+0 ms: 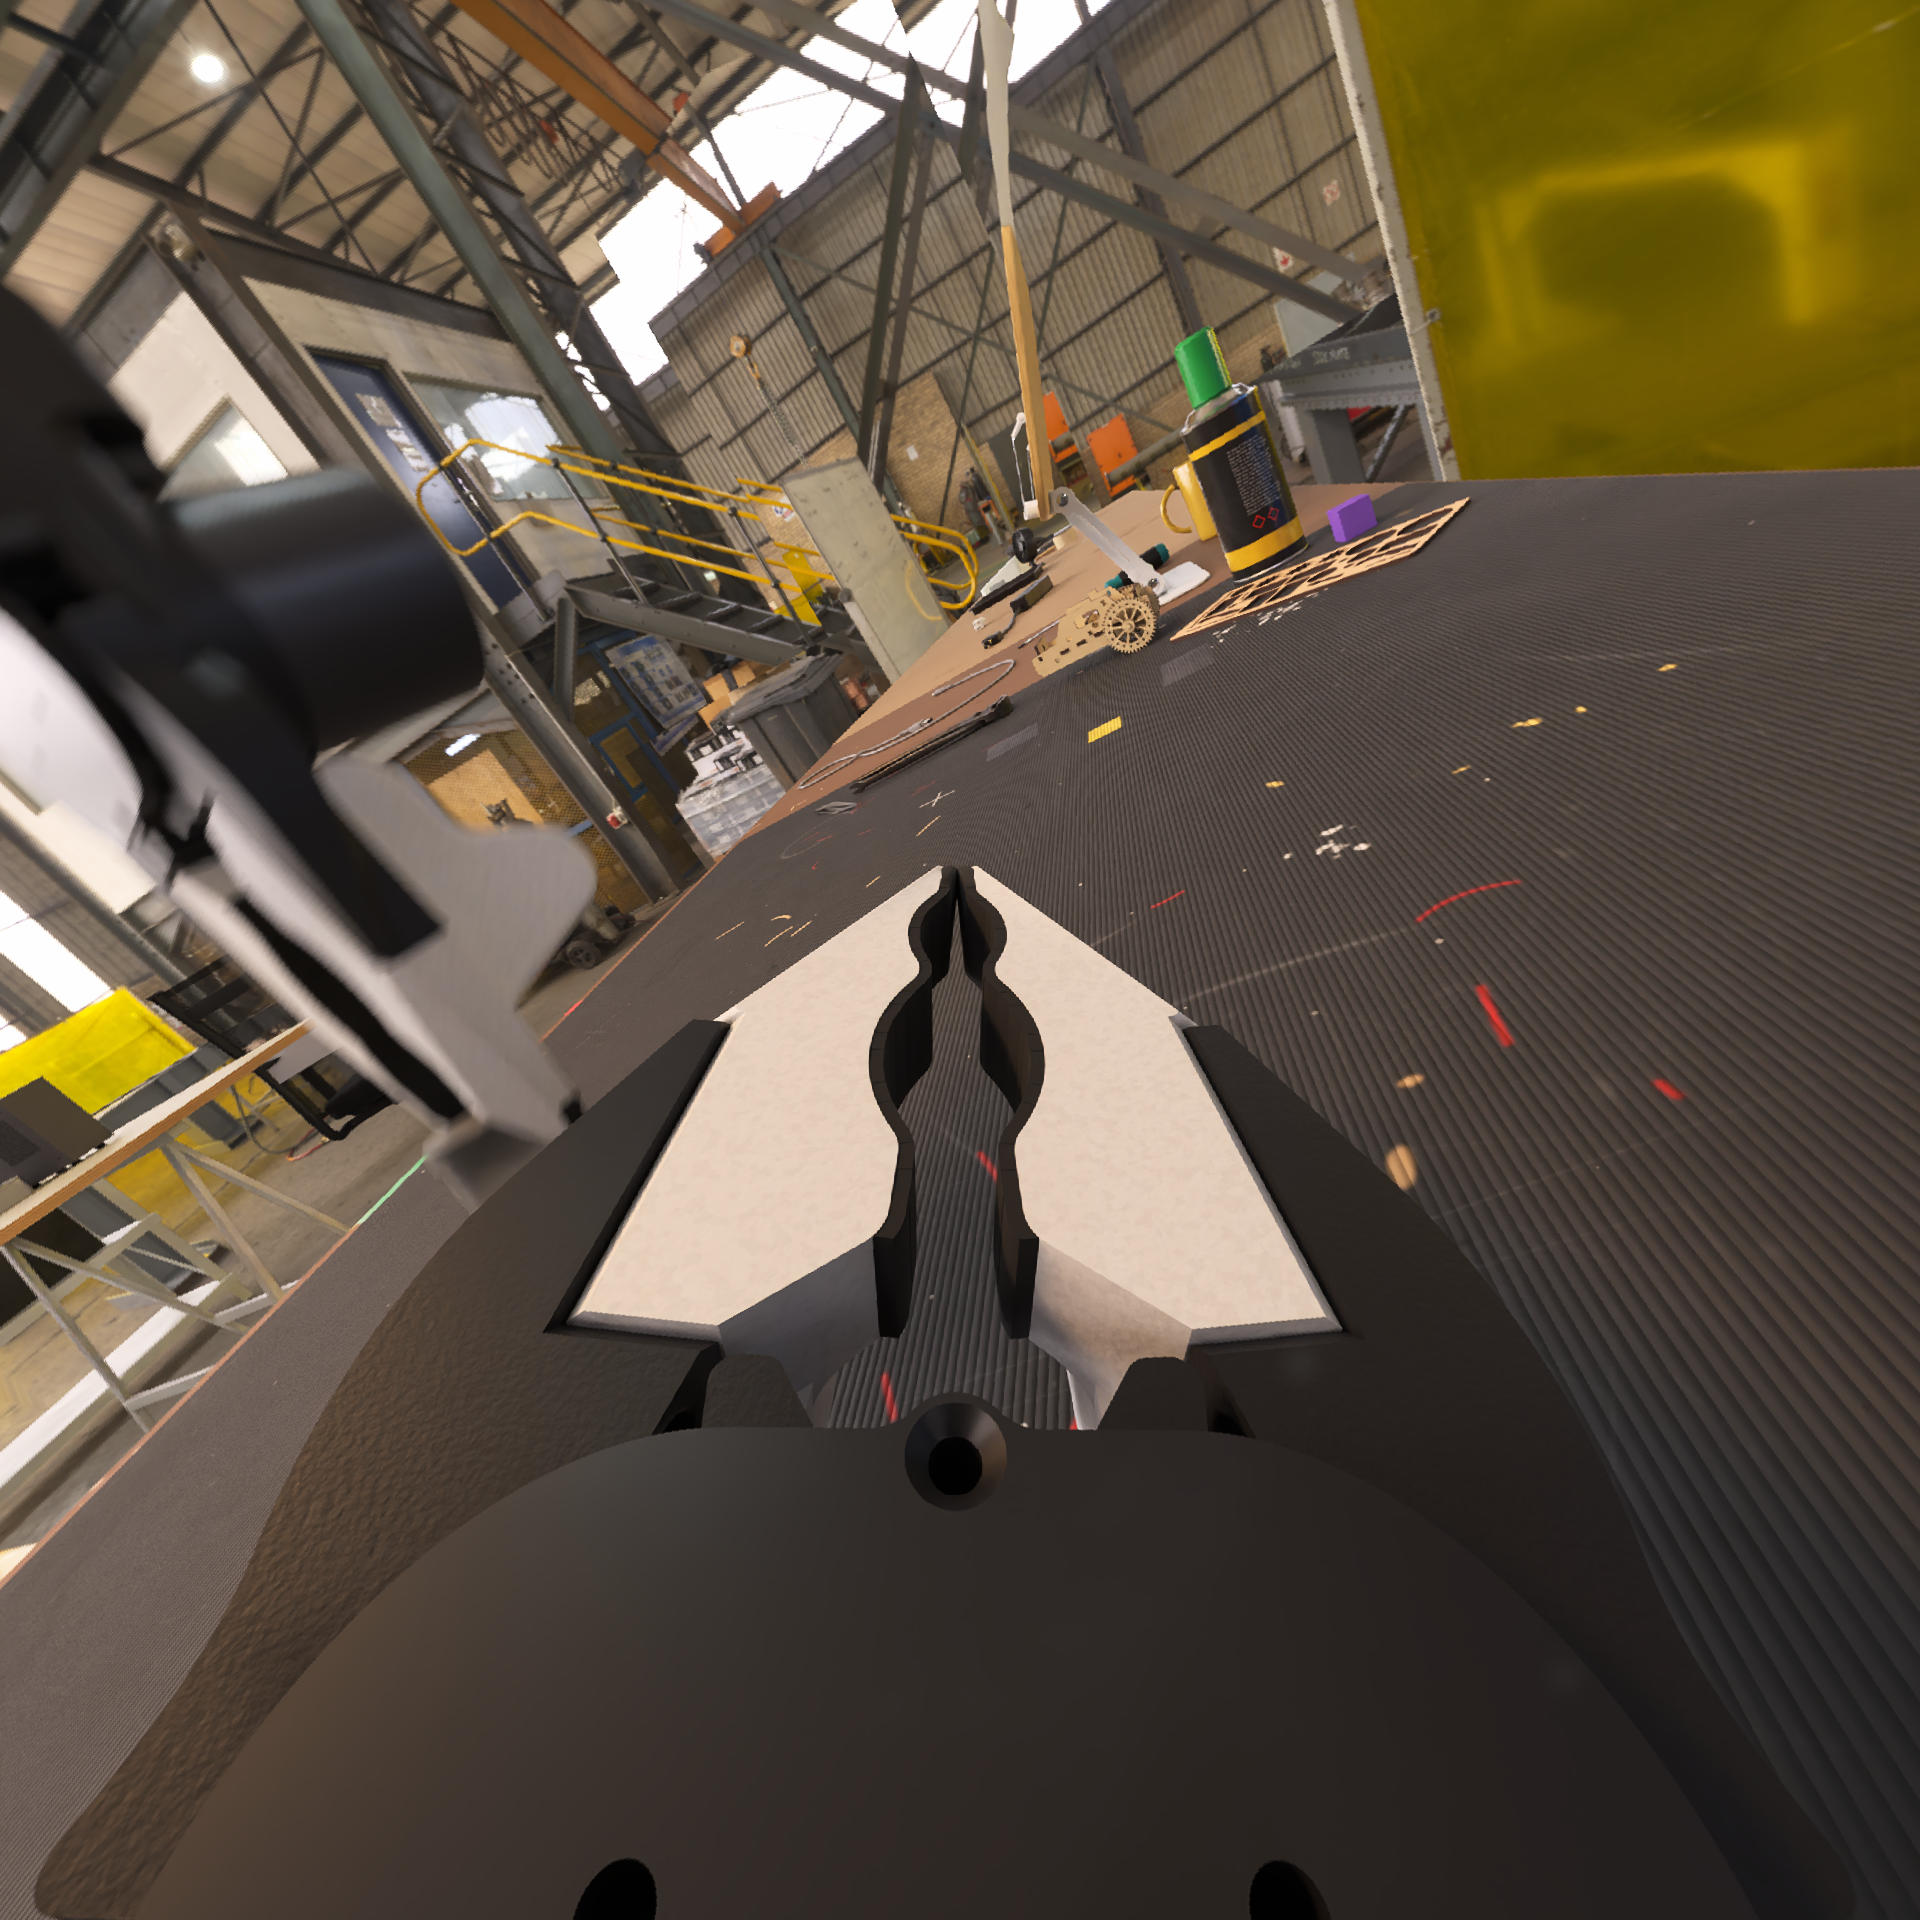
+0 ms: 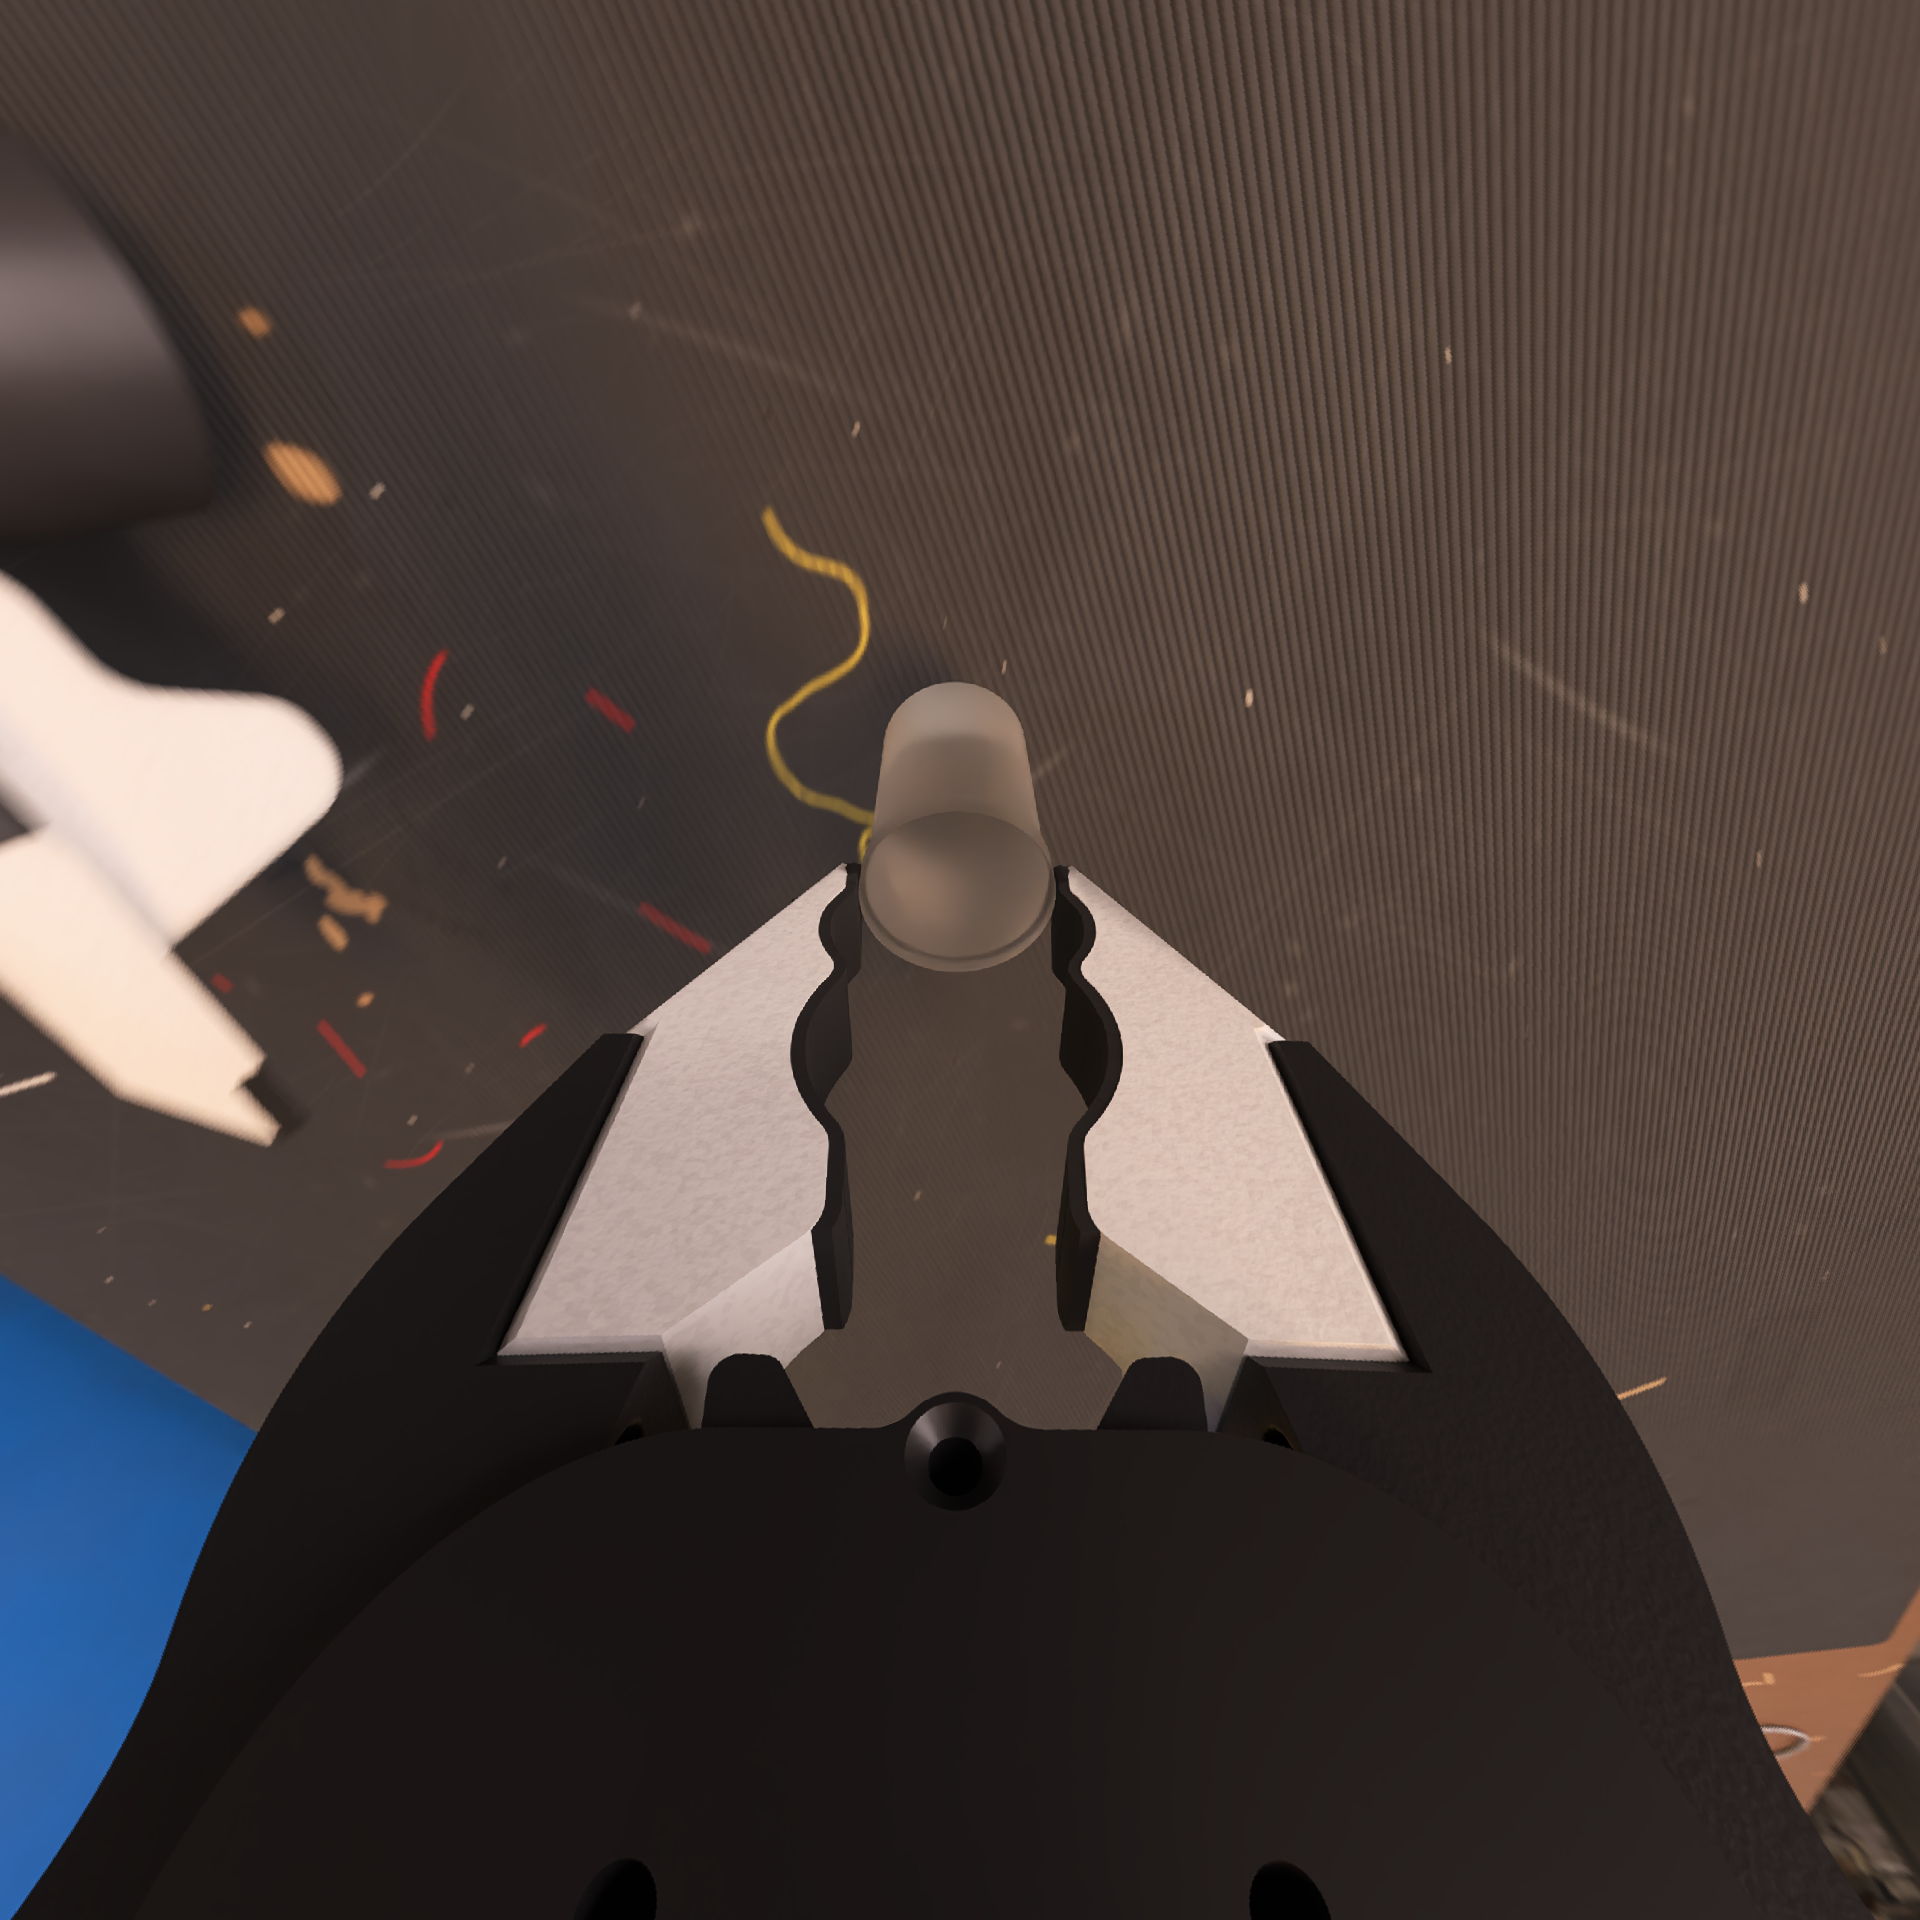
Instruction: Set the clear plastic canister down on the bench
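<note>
The clear plastic canister [image 2: 954, 790] is a small frosted cylinder, seen end-on in the right wrist view. My right gripper [image 2: 956, 894] is shut on its near end, with the fingertips on either side. It points down at the dark ribbed bench mat [image 2: 1351, 416]; I cannot tell if it touches. My left gripper [image 1: 958, 878] is shut and empty, low over the same mat [image 1: 1455, 935]. The right gripper also shows blurred at the left of the left wrist view [image 1: 312, 831]. The left gripper shows blurred in the right wrist view [image 2: 125, 831].
At the far end of the bench stand a spray can with a green cap [image 1: 1242, 478], a yellow mug [image 1: 1190, 509], a purple block [image 1: 1351, 516], a wooden cut-out sheet [image 1: 1320, 566] and a wooden gear model [image 1: 1101, 629]. A yellow thread [image 2: 821, 665] lies beside the canister.
</note>
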You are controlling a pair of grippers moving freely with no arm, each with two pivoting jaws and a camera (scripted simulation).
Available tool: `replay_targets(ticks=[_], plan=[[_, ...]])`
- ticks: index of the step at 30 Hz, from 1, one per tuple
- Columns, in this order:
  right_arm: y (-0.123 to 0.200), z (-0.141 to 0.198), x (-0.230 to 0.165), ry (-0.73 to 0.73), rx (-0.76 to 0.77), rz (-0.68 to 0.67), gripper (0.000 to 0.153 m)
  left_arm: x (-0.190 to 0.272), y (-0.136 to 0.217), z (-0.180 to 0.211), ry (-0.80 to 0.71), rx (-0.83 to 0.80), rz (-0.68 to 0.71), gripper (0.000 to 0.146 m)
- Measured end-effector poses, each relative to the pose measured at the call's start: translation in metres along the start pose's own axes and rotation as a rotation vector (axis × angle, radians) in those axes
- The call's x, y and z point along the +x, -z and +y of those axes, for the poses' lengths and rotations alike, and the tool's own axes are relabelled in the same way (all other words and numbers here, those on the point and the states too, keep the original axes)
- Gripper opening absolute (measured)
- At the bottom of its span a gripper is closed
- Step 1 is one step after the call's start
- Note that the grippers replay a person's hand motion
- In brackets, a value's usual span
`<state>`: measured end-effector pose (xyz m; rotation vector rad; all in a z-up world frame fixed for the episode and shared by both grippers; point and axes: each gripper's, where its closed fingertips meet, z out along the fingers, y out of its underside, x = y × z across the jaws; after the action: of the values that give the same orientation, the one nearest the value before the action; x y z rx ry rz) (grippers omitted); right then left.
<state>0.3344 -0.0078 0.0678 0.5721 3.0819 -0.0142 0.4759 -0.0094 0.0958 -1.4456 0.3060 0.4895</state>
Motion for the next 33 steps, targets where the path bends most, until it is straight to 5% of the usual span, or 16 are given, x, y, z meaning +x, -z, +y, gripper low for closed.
replay_targets(ticks=[6,13,17,21,33], plan=[[0.081,0.091,-0.016,-0.121,0.082,0.065,0.036,-0.007,0.001,0.000,0.038,0.006,-0.034,0.000],[0.127,0.268,-0.026,-0.338,-0.007,0.243,0.036,-0.021,-0.004,0.007,0.080,-0.055,-0.135,0.000],[0.105,0.351,-0.033,-0.401,-0.051,0.196,0.036,-0.031,-0.010,0.012,0.088,-0.086,-0.204,0.004],[0.068,0.399,-0.033,-0.356,-0.067,0.150,0.036,-0.042,-0.013,0.015,0.085,-0.095,-0.276,0.005],[-0.013,0.418,-0.040,-0.179,-0.058,-0.001,0.036,-0.050,-0.036,0.018,0.056,-0.106,-0.353,0.005]])
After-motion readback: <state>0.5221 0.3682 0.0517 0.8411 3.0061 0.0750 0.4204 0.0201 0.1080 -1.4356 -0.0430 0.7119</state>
